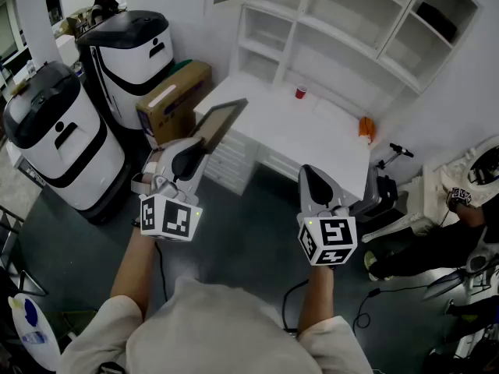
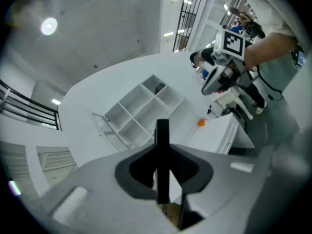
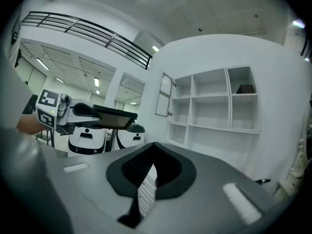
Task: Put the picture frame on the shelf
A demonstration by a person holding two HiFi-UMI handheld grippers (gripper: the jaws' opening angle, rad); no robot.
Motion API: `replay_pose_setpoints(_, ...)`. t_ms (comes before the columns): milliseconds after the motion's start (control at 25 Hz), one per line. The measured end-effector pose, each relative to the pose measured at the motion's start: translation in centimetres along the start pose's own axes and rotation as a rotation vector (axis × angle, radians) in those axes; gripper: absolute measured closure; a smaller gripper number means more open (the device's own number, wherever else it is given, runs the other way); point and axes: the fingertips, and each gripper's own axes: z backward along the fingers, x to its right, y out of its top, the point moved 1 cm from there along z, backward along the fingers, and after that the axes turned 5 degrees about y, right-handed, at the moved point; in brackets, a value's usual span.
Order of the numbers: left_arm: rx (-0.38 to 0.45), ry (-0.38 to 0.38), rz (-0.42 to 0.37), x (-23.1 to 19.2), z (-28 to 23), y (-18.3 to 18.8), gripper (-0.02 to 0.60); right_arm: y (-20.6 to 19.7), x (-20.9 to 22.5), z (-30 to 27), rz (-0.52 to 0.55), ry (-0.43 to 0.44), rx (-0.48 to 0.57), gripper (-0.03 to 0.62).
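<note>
Closest to the person, the left tongs (image 1: 201,145) are closed on the picture frame (image 1: 221,121). In the left gripper view the dark frame stands edge-on between the two jaws, which press on it from both sides. The right tongs (image 1: 310,176) are held just beside, at about the same height, with the jaws together and nothing between them. The frame is in the air, tilted, in front of the near left corner of the white desk (image 1: 257,135), and it touches neither the desk nor the shelf. As I judge it, the first part of the task is done: the frame is picked up and is held firmly. Farther on, the desk carries only a small red thing (image 1: 300,93) and an orange thing (image 1: 366,127), well apart from each other. Behind the desk the white shelf (image 1: 308,26) stands against the wall. Most of its compartments look empty, and only the upper right one holds a dark object (image 1: 437,20). What is left, I think, is to bring the frame over the desk, set it into one free compartment and open the left tongs.
</note>
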Motion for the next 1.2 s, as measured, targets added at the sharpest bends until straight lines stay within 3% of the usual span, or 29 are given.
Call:
replay_pose_setpoints(400, -0.019, 0.02, -0.009, 2.7, -0.8, 2.9, 0.52, -0.6, 3.7, 2.5, -0.06, 0.042, 0.076, 0.588)
replay_pose_setpoints(720, -0.062, 0.039, -0.003, 5.9, -0.6, 4.7, 0.52, -2.7, 5.3, 4.2, -0.072, 0.125, 0.042, 0.589)
replay_pose_setpoints(1200, -0.082, 0.023, -0.007, 7.6, -2.8, 4.9, 0.52, -3.5, 6.8, 3.5, -0.053, 0.153, 0.051, 0.589)
